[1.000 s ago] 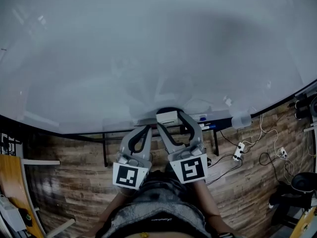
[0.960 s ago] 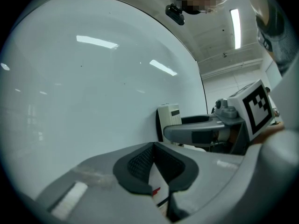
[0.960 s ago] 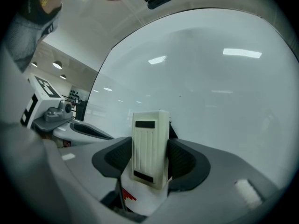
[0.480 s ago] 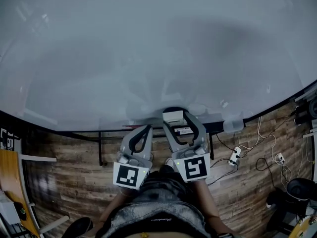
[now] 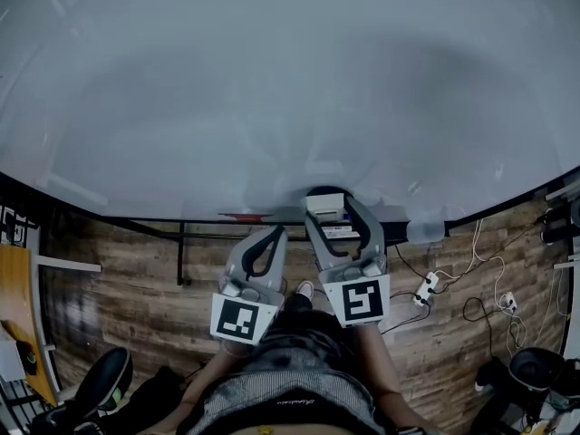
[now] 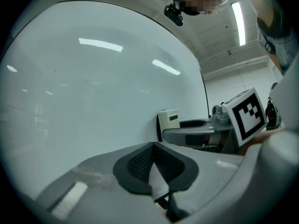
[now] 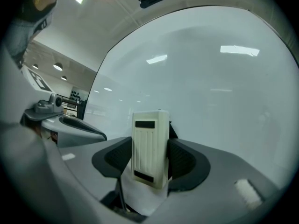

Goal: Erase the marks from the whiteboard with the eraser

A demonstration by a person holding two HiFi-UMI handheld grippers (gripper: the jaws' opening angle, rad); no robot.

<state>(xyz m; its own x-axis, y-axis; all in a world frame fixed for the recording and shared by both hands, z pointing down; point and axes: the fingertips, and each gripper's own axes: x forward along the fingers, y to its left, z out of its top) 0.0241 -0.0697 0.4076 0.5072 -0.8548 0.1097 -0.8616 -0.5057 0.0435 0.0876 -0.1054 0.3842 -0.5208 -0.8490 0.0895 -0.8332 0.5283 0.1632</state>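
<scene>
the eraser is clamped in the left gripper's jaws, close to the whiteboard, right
No, the eraser is clamped in the jaws of the right gripper, not the left, close to the whiteboard; the right gripper view shows it.

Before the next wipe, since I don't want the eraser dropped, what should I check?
1. Cream ribbed plastic eraser clamped between the right gripper jaws: ok.
2. Grey left gripper shut and empty: ok.
3. Eraser's dark pad touching the large glossy white whiteboard: cannot tell.
4. Marks left to wipe: cannot tell; none shows in these views.
5. White power strip on the wooden floor, apart from the shoe: ok.
</scene>
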